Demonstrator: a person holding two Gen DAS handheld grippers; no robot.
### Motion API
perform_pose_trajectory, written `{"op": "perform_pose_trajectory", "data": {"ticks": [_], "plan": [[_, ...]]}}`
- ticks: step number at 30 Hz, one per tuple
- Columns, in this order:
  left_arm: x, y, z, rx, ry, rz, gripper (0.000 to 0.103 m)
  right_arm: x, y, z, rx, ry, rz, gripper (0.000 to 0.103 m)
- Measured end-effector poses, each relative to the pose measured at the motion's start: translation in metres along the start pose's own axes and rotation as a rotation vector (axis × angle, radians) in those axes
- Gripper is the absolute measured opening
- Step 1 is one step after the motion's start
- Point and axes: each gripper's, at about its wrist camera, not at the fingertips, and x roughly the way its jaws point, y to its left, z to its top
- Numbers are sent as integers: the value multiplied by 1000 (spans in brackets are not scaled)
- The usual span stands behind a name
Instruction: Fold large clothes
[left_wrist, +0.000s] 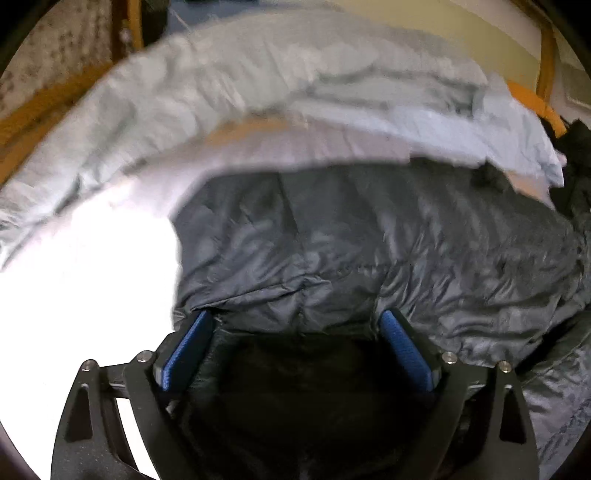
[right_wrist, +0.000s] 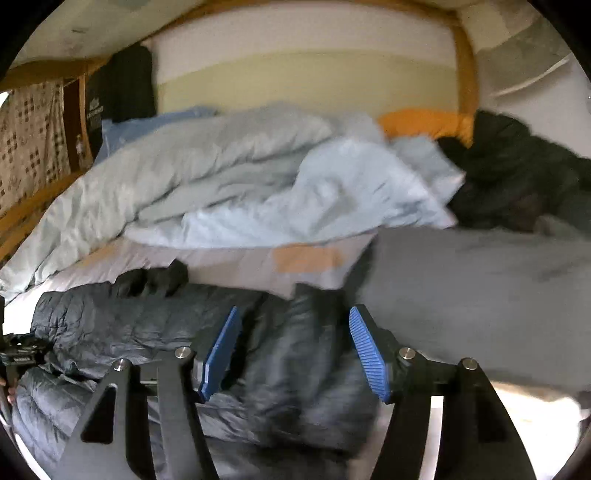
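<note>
Plainly, the dark puffer jacket (left_wrist: 369, 240) is spread on the bed, its quilted shell wrinkled and one edge lying just beside a bare white stretch of the sheet (left_wrist: 81, 295). Behind it a pale blue duvet (right_wrist: 221, 177) is heaped, and a second dark garment (right_wrist: 517, 177) is bunched at the far right, well apart from the work.

The left claw (left_wrist: 295, 325) is held with its blue pads spread wide over the near hem; fabric lies between them, but no pinch is seen, so nothing is gripped. The right claw (right_wrist: 295, 321) likewise stands apart, with a blurred fold of the jacket between the pads and no pressure on it.

The step in hand is judged to be a fresh grasp of the hem for a fold. It is best done by taking both layers of the shell at matching points on the edge, since the slippery, puffy cloth is likely to slide out of a shallow bite. The two grips should be set level with one another, so that the fold line runs straight and air is pressed out evenly. The duvet should be kept out of the bite.
</note>
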Motion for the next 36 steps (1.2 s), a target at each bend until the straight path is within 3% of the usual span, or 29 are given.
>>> {"op": "perform_pose_trajectory", "data": {"ticks": [2,3,4,5,8,10,12,14,16,19,21,26,32,36], "plan": [[-23,-2,0,12,-108,29,87,-16,-12,-3,45,-5,-24,66],[-39,-4,0,21,-174,43,87,-30,-21,-9,87,-28,-25,70],[-56,-6,0,27,-245,58,87,-44,-31,-19,140,-63,-19,82],[-71,-9,-1,32,-308,60,87,-55,-39,-29,186,-100,-7,86],[-118,-21,-7,30,-474,2,91,-56,-39,-31,102,-75,-48,86],[-139,-28,-15,-5,-535,-24,98,-63,-30,-28,27,-100,-130,86],[-153,-36,-24,-34,-574,-80,103,-73,-26,-31,22,-142,-119,86],[-162,-46,-34,-36,-600,-135,103,-82,-20,-37,26,-162,-60,86],[-168,-58,-45,-14,-637,-129,103,-86,-13,-41,-11,-162,-50,86],[-171,-78,-55,32,-670,-77,103,-91,4,-45,-110,-177,-116,86],[-172,-85,-56,51,-680,-86,103,-94,7,-45,-108,-191,-176,86],[-176,-96,-60,30,-683,-109,103,-109,0,-48,-43,-275,-233,90],[-161,-92,-58,-38,-674,-66,103,-103,-22,-41,-9,-195,-153,90],[-146,-82,-53,-52,-595,-137,103,-96,-26,-40,-3,-165,-140,90]]}}
